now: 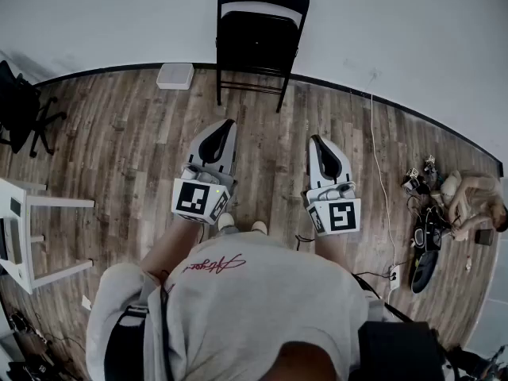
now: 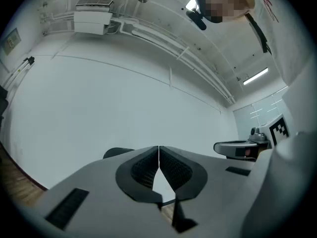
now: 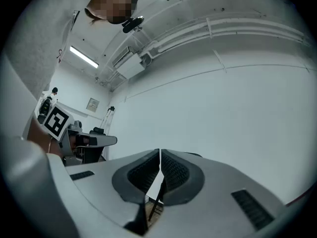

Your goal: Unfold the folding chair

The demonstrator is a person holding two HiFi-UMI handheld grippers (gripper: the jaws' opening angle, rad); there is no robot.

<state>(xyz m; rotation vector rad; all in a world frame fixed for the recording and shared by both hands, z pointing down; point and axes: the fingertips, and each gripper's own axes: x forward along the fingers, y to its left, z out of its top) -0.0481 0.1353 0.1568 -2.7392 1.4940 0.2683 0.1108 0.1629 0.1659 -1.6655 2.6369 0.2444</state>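
A black folding chair (image 1: 260, 38) stands folded flat against the white wall at the far side of the wooden floor. Both grippers are held side by side at waist height, pointing at it and well short of it. My left gripper (image 1: 228, 123) is shut with nothing between its jaws, and so is my right gripper (image 1: 315, 139). In the left gripper view the shut left gripper (image 2: 158, 148) hides most of the chair; only its dark top edge (image 2: 117, 152) shows. In the right gripper view a chair leg (image 3: 157, 202) shows below the shut right gripper (image 3: 160, 151).
A small white box (image 1: 175, 75) lies at the wall left of the chair. A black office chair (image 1: 22, 111) and a white stool (image 1: 33, 236) stand at the left. At the right are a white cable (image 1: 381, 181), loose gear (image 1: 427, 248) and a seated person (image 1: 475, 203).
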